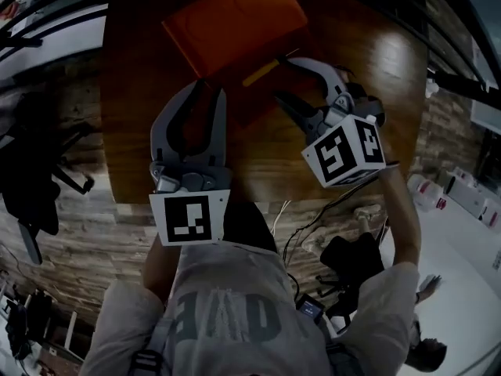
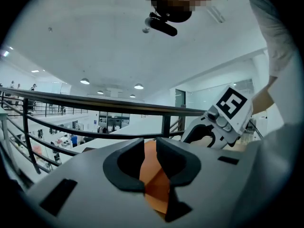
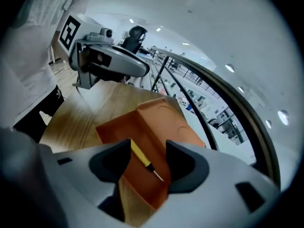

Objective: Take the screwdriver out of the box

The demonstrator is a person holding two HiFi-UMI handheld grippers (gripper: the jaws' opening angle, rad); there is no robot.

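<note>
I'd drop the right gripper (image 1: 283, 78), jaws spread wide and empty, toward 9 o'clock onto the yellow-handled screwdriver (image 1: 261, 73) in the box (image 1: 235, 22); left gripper (image 1: 207, 91) sits slightly parted, empty.

The only lettering I can find is a row of big dark block letters across my grey shirt (image 1: 223, 319), too dim and skewed for me to read with certainty. The left marker cube (image 1: 190, 219) and the right marker cube (image 1: 350, 153) bear only black-and-white square patterns.
</note>
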